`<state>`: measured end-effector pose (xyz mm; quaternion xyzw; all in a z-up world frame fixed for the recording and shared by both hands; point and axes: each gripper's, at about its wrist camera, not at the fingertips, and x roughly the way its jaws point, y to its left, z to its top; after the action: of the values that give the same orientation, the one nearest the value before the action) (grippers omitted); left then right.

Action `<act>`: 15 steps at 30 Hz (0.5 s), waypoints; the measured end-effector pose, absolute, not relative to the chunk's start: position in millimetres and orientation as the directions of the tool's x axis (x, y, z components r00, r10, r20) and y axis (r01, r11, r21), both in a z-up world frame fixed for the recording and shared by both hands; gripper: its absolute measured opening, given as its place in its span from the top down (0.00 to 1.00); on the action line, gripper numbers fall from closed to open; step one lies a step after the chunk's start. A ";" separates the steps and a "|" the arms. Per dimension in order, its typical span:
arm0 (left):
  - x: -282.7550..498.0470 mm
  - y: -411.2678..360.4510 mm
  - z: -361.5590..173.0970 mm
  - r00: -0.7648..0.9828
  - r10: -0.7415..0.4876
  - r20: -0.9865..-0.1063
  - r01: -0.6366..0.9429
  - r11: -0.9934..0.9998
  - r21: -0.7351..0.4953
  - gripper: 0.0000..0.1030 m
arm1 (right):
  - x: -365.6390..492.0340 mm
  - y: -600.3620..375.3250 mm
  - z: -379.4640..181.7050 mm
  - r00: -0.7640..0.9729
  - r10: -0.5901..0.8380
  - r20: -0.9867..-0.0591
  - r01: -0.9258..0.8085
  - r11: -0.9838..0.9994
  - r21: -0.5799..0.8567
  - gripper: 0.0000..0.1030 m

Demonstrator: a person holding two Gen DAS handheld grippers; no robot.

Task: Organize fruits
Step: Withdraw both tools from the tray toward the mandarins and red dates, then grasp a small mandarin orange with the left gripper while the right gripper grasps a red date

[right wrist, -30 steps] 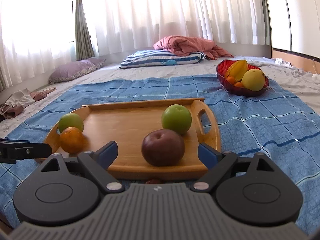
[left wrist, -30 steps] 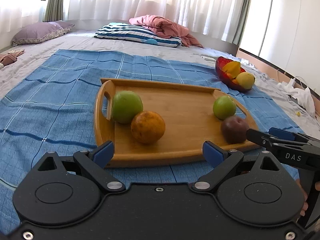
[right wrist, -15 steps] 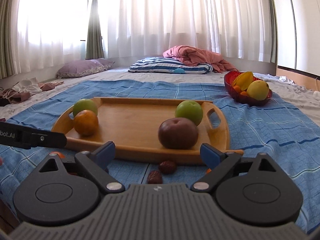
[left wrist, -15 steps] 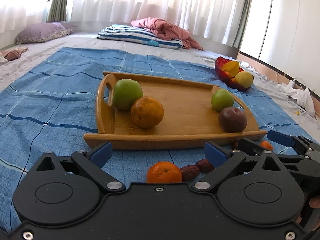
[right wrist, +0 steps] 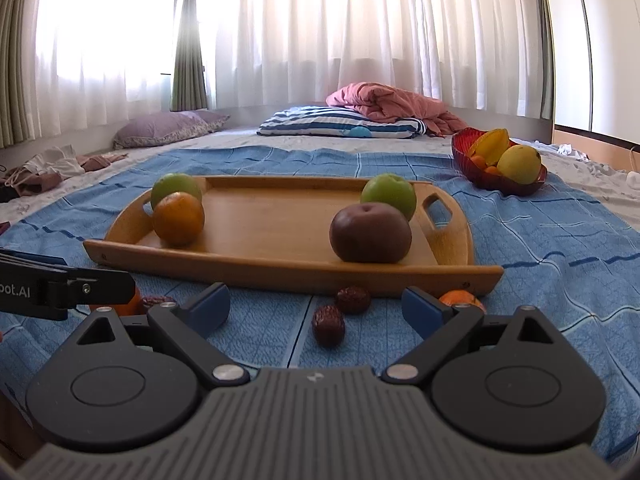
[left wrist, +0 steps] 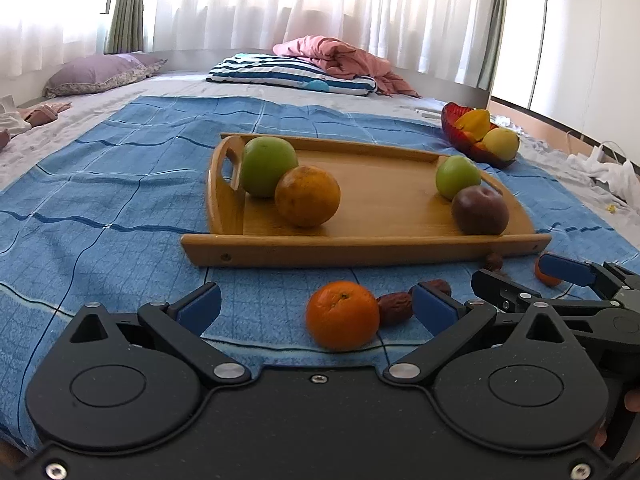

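A blue checked cloth [left wrist: 120,184] covers a low bed, where a wooden tray [left wrist: 360,244] holds four fruits: at its left end a green apple [left wrist: 266,166] touching an orange [left wrist: 307,196], at its right end a smaller green apple [left wrist: 457,177] touching a dark reddish-brown fruit [left wrist: 480,210]. In front of the tray's near rail, on the cloth, a tangerine [left wrist: 342,315] lies between the wide-spread fingers of the left gripper [left wrist: 316,306], whose jaws have just been opening and whose blue pads do not touch it. Just right of the tangerine lies a wrinkled red date [left wrist: 396,308], with another [left wrist: 438,286] partly hidden behind the gripper's right pad. In the right wrist view, two more dates [right wrist: 328,325] [right wrist: 352,299] lie on the cloth between the right gripper's [right wrist: 316,312] pads, which stand well apart and hold nothing; a second tangerine [right wrist: 460,298] shows just behind its right pad, near the tray's corner. Farther right, beyond the tray, a red bowl [right wrist: 472,166] carries a yellow fruit [right wrist: 518,164] and other pieces. At the head of the bed lie a purple pillow [left wrist: 100,74], a striped pillow [left wrist: 288,74] and a pink blanket [left wrist: 340,54], under white curtains [left wrist: 320,0].
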<state>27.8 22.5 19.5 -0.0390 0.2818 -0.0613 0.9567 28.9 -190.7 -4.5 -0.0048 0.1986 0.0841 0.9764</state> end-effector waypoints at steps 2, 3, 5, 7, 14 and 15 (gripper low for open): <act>27.4 23.0 18.2 0.835 -0.136 -0.534 0.092 0.990 -0.107 0.01 | 29.1 -189.9 -6.0 0.907 0.160 -0.390 -0.164 0.986 0.022 0.02; 27.2 23.1 17.7 0.835 -0.134 -0.533 0.091 0.990 -0.106 0.01 | 29.3 -189.9 -6.9 0.906 0.161 -0.393 -0.164 0.986 0.024 0.02; 26.2 22.5 16.6 0.835 -0.132 -0.534 0.091 0.991 -0.101 0.01 | 29.4 -190.6 -8.6 0.904 0.158 -0.397 -0.161 0.987 0.028 0.02; 26.2 22.5 15.1 0.833 -0.128 -0.538 0.089 0.991 -0.098 0.01 | 29.3 -191.2 -10.2 0.902 0.158 -0.402 -0.158 0.987 0.034 0.02; 24.6 21.7 12.1 0.832 -0.118 -0.541 0.085 0.993 -0.085 0.03 | 30.8 -189.0 -12.5 0.899 0.150 -0.411 -0.154 0.988 0.025 0.02; 24.3 21.2 11.9 0.832 -0.119 -0.543 0.086 0.993 -0.085 0.04 | 31.6 -188.5 -13.4 0.898 0.147 -0.415 -0.151 0.988 0.024 0.02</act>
<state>24.3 21.2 11.9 -0.0287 0.2852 -0.0535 0.9565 31.6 -188.5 -13.4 -0.0046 0.2127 0.0765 0.9741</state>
